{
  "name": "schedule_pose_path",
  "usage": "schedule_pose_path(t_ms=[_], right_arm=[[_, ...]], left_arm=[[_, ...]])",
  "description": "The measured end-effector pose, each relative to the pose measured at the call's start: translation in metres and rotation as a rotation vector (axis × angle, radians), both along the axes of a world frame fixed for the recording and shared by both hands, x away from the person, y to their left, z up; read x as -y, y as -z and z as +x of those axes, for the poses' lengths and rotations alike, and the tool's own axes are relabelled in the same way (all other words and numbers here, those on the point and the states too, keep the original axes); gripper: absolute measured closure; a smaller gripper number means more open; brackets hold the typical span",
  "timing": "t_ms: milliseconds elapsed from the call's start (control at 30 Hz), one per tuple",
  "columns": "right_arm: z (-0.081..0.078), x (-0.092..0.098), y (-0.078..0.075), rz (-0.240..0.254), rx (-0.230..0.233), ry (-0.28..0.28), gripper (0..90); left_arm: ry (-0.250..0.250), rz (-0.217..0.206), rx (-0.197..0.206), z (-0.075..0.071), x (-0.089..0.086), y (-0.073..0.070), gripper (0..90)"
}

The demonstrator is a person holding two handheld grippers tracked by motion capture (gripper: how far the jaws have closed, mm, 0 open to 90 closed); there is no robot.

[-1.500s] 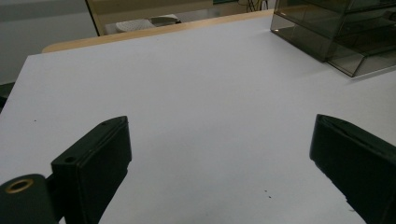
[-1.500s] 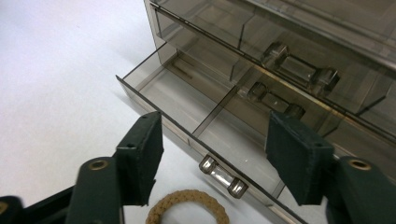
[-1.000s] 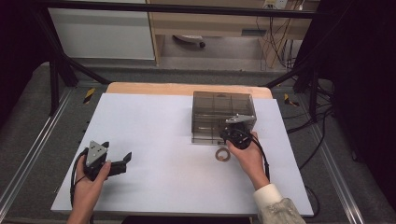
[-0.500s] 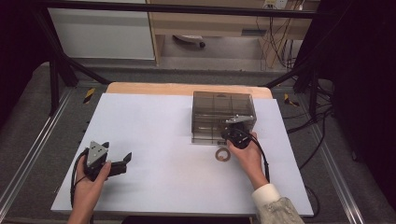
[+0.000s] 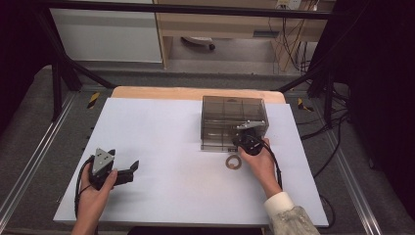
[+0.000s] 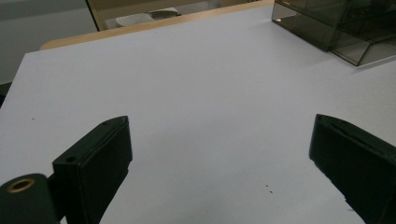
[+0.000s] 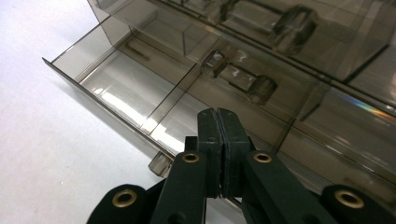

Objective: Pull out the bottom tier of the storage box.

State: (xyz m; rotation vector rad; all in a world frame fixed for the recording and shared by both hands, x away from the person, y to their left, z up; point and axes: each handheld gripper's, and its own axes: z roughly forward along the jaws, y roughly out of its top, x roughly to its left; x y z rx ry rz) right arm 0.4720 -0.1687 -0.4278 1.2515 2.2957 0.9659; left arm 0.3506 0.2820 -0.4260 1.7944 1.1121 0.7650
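Right claw point(image 7: 218, 140) pressed together over pulled-out bottom drawer point(image 7: 135, 88) of smoky drawer box point(image 5: 233, 120); left claw point(image 6: 219, 163) spread, far from box.

drawer box point(image 5: 230, 117): we see smoked clear plastic, several drawers, upright on counter, right of centre toward far edge | bottom drawer point(image 7: 140, 93): pulled part-way out, divided into compartments, nothing visible inside, knob point(image 7: 160, 164) on front wall | tape roll point(image 5: 234, 162): small tan ring, flat on counter, just in front of box
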Motion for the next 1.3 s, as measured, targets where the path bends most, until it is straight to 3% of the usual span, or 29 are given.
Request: schedule_pose_path(t_ms=[600, 833, 1300], right_arm=[[0.0015, -0.0001, 0.0033, -0.002, -0.017, 0.004, 87.7], [0.0008, -0.003, 0.0045, -0.024, -0.025, -0.009, 90.0], [0.0016, 0.0019, 0.0047, -0.015, -0.031, -0.001, 90.0]], left_arm=[[0.002, 0.001, -0.002, -0.0002, 0.0003, 0.0003, 5.7], [0.001, -0.001, -0.005, -0.0003, 0.0, 0.0003, 5.7], [-0.005, -0.006, -0.007, 0.0003, -0.0014, 0.0009, 5.7]])
